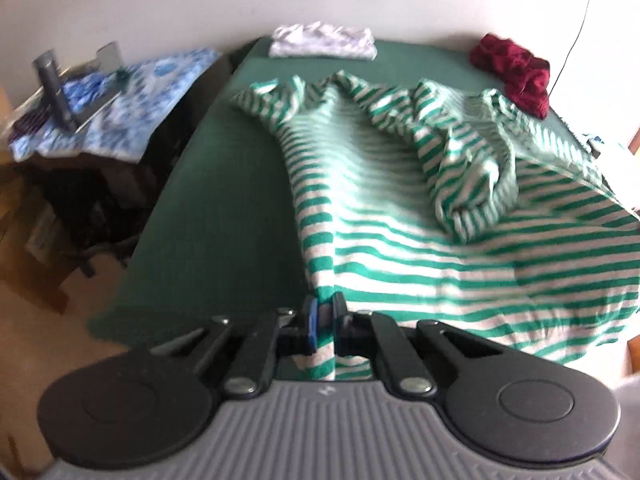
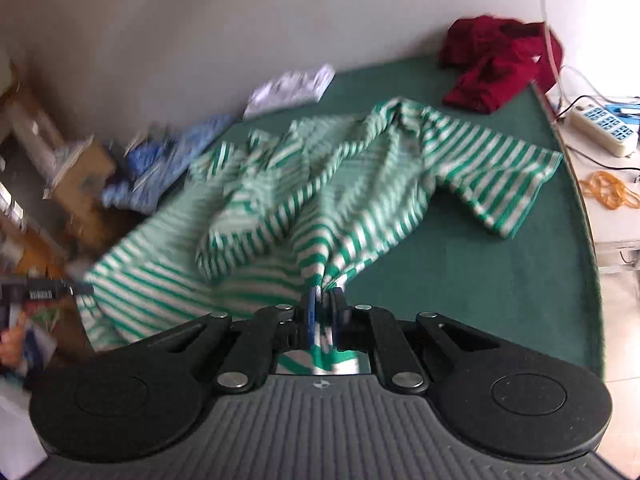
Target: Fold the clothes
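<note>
Both my grippers are clamped on the green-and-white striped shirt. Left gripper: jaws closed on a bunched edge, cloth running back between them. Right gripper: the same, jaws pinched on a gathered bit of hem or side, striped fabric showing behind the pads.

The shirt lies on the green table cover, near part drawn taut toward me, far part heaped and rumpled. One short sleeve is spread flat to my right; the other end is crumpled toward the far left. Both views are smeared, so I judge the cloth is in motion.

Elsewhere: a folded white garment at the far edge, a dark red garment heaped in the far right corner.

My reading: the shirt is being pulled or shaken out flat for folding.

Notes for doing it well:
- Keep both pinches firm; each holds a wad rather than a clean edge and may slip.
- Draw my two grips apart until the held edge runs straight between them.
- Drag low toward me so the table's friction pulls out the far heap.
- Watch the right side; the power strip and the rubber bands lie just beyond the table edge.
- Keep clear of the red garment and the white one.
</note>
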`<action>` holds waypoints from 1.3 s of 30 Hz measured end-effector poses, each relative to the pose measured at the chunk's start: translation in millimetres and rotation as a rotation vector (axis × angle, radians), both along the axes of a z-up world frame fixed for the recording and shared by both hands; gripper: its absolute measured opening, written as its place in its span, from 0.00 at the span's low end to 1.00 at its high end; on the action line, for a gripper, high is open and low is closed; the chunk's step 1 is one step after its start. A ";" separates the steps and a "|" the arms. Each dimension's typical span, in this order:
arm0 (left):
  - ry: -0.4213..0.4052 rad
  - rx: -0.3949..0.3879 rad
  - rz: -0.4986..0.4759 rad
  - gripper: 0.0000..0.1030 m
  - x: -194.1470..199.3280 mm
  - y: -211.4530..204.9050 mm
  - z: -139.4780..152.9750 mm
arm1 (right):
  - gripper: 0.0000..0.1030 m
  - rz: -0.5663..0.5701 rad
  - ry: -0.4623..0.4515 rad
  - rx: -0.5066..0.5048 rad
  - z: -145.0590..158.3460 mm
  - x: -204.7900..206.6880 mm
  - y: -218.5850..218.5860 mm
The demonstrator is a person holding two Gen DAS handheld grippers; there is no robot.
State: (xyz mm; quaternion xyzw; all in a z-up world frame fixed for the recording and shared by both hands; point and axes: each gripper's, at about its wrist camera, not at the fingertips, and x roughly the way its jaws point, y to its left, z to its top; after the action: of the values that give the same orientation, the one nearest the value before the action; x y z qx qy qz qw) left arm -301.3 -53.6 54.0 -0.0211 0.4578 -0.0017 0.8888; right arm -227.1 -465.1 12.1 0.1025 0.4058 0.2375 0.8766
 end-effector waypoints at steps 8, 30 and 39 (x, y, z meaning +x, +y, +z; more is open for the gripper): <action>0.206 0.115 0.032 0.04 -6.7 -5.3 -58.3 | 0.20 -0.038 0.073 -0.199 -34.9 9.0 -0.9; -0.062 0.109 -0.477 0.75 135.7 -120.2 -36.9 | 0.61 -0.075 0.038 -0.182 -3.2 142.0 56.7; -0.066 0.094 -0.428 0.86 152.9 -50.3 -31.8 | 0.03 0.035 0.150 -0.131 15.1 212.7 136.0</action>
State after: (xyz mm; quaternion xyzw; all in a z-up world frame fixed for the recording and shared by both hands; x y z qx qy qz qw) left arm -148.4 -103.9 22.3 0.1181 0.4222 -0.1695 0.8827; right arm -14.4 -329.1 27.1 0.0556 0.4867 0.2174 0.8443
